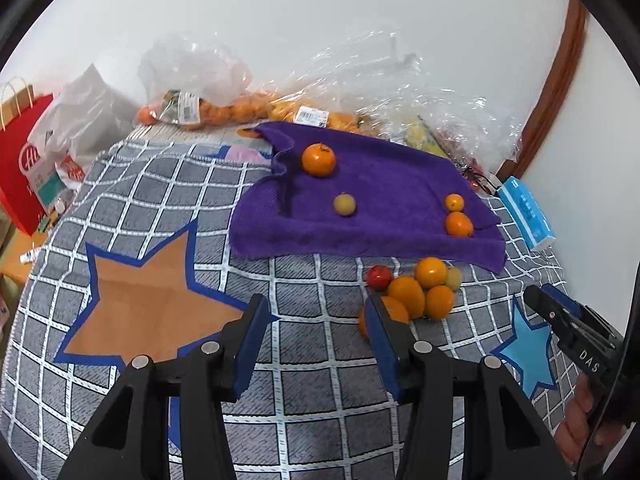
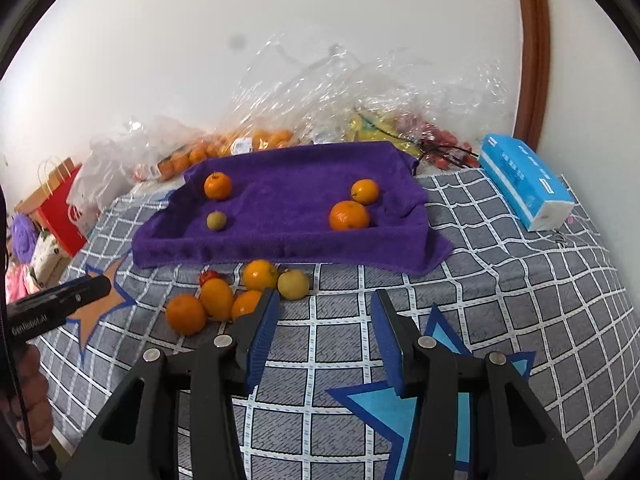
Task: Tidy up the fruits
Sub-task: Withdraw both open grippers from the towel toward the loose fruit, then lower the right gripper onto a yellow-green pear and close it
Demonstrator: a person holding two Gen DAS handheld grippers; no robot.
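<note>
A purple towel (image 2: 280, 240) lies on the checked bedspread (image 2: 500, 280), bearing three oranges (image 2: 349, 215) and a small greenish fruit (image 2: 216, 220). In front of it sits a loose pile: several oranges (image 2: 216, 298), a yellow-green fruit (image 2: 293, 284) and a red fruit (image 2: 208, 277). My right gripper (image 2: 326, 304) hovers open just short of the pile, its left finger covering part of one orange (image 2: 245, 304). My left gripper (image 1: 316, 312) is open and empty too, left of the pile (image 1: 430, 272), and its right finger hides part of an orange (image 1: 394, 308).
A blue tissue box (image 2: 524, 182) lies to the right of the towel. Clear plastic bags of oranges (image 1: 208, 110) and crumpled wrap (image 2: 360, 92) line the wall behind. A red paper bag (image 1: 20, 160) stands beyond the bed's left edge.
</note>
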